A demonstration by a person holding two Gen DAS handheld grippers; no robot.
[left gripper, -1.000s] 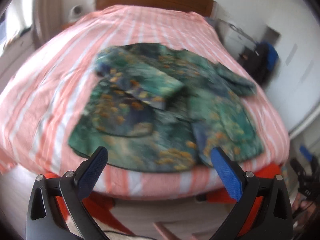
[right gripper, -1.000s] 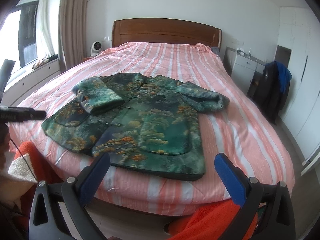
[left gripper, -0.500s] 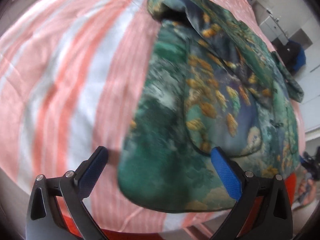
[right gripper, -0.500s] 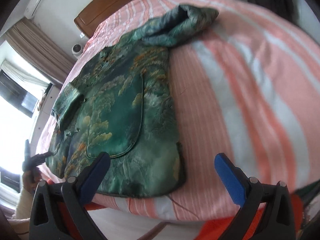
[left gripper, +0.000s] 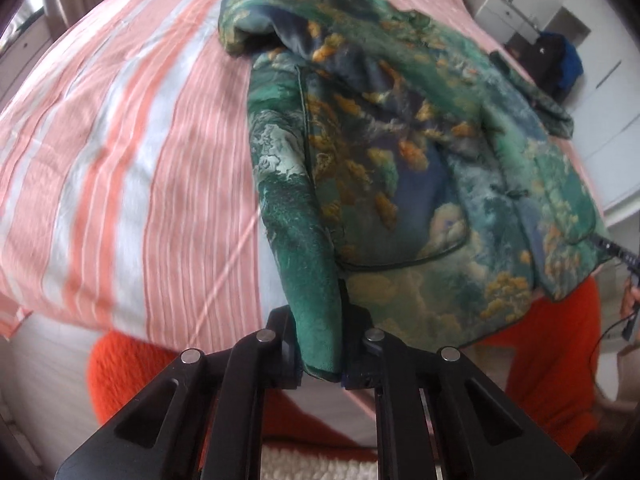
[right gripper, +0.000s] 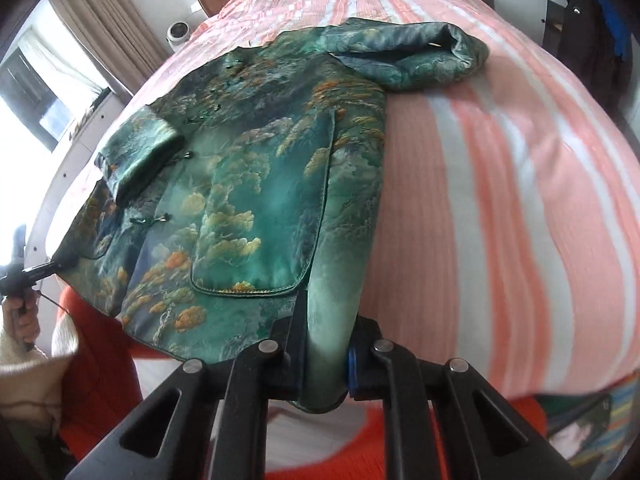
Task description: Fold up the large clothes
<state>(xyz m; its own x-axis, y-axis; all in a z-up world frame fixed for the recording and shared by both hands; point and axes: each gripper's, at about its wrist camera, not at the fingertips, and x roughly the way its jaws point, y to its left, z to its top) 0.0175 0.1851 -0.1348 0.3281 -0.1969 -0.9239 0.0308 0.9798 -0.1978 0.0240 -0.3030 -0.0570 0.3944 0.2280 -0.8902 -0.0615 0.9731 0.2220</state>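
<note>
Both hem corners of the green printed jacket [right gripper: 256, 184] are pinched, one per gripper.

The jacket is laid front-up on the striped bed [right gripper: 500, 168], hem at the foot edge; the left gripper [left gripper: 320, 364] and right gripper [right gripper: 324, 372] are each closed on a bunched hem corner; the satin-like cloth is judged soft, padded, rather slippery; deep bites at the corners should be kept so the hem is not lost.

hem inside left gripper [left gripper: 320, 364]: hidden | bedspread [left gripper: 120, 184]: blurred, cut by frame edge
</note>
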